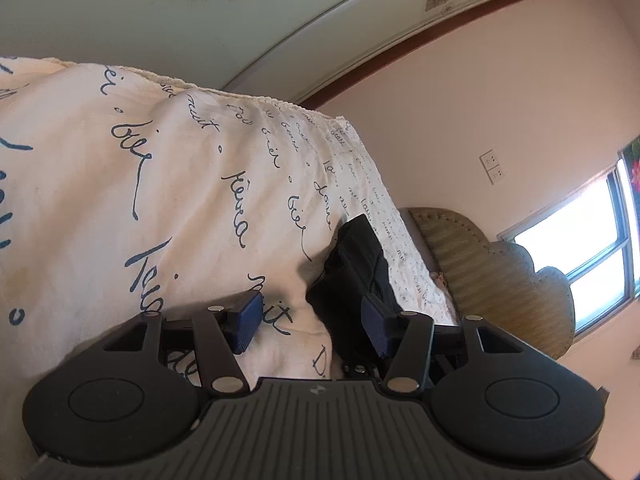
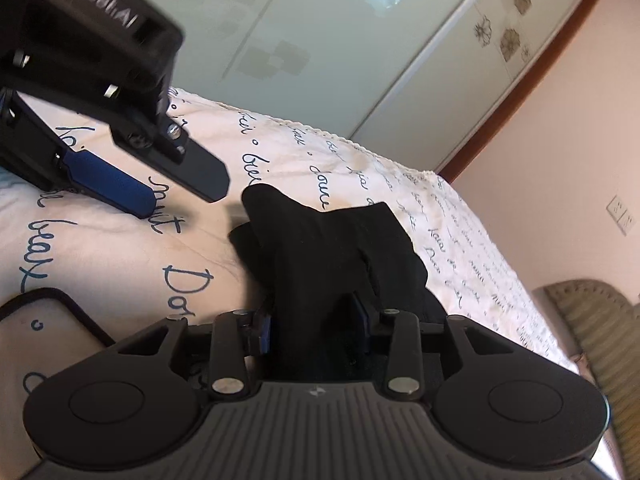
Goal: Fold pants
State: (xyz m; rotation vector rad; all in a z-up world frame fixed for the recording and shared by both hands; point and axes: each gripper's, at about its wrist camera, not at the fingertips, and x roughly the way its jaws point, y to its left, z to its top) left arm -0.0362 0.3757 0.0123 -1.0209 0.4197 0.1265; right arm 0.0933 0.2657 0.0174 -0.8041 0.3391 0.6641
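Observation:
The black pants lie bunched on a white bedcover printed with blue script. In the right wrist view my right gripper has a thick fold of the pants between its blue pads, and the cloth fills the gap and hides much of them. My left gripper hovers at the upper left, open, just left of the pants' far corner. In the left wrist view the left gripper is open over bare bedcover, with the pants just beyond its right finger.
A padded headboard stands at the right end of the bed, with a window behind it. Frosted wardrobe doors run along the bed's far side. A black-edged white cushion lies at the lower left.

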